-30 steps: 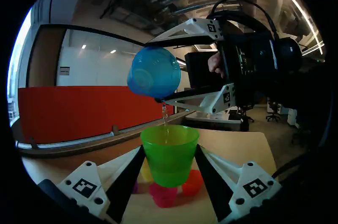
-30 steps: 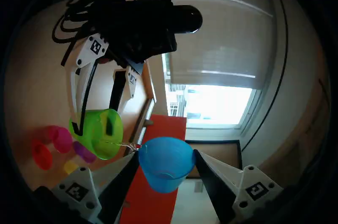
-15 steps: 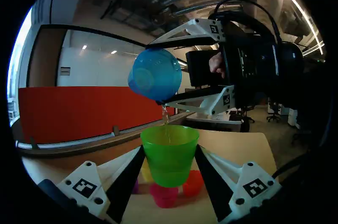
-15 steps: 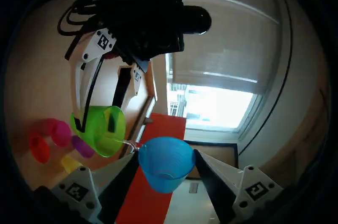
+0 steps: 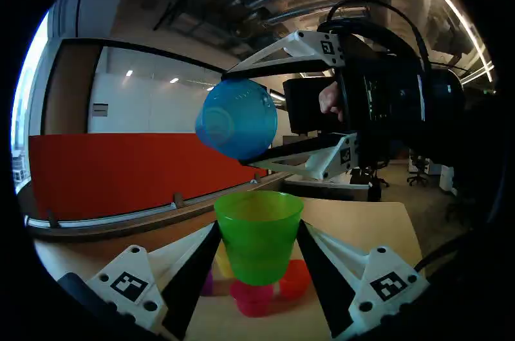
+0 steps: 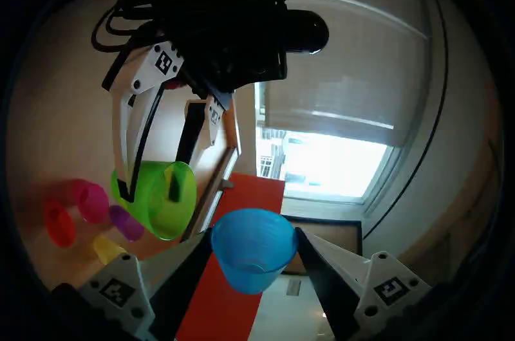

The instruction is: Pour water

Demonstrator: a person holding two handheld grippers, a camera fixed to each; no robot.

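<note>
My left gripper [image 5: 259,238] is shut on a green cup [image 5: 259,233], held upright above the table. Above it the right gripper [image 5: 248,112] is shut on a blue cup [image 5: 236,119], tipped on its side with its mouth toward the green cup. No water stream shows between them. In the right gripper view the blue cup [image 6: 253,248] sits between my right gripper [image 6: 253,244] fingers, and the green cup [image 6: 158,196] hangs to its left in the left gripper [image 6: 154,180]. A hand [image 5: 330,98] holds the right gripper.
Several small cups, red [image 6: 58,223], magenta [image 6: 94,203], purple [image 6: 125,222] and yellow [image 6: 108,249], stand on the wooden table [image 5: 360,219] under the green cup. A red partition [image 5: 122,170] and a rail run behind the table. A bright window [image 6: 328,161] lies beyond.
The thin stream of water from the blue cup into the green cup has stopped. The blue cup has risen slightly away from the green cup's rim.
</note>
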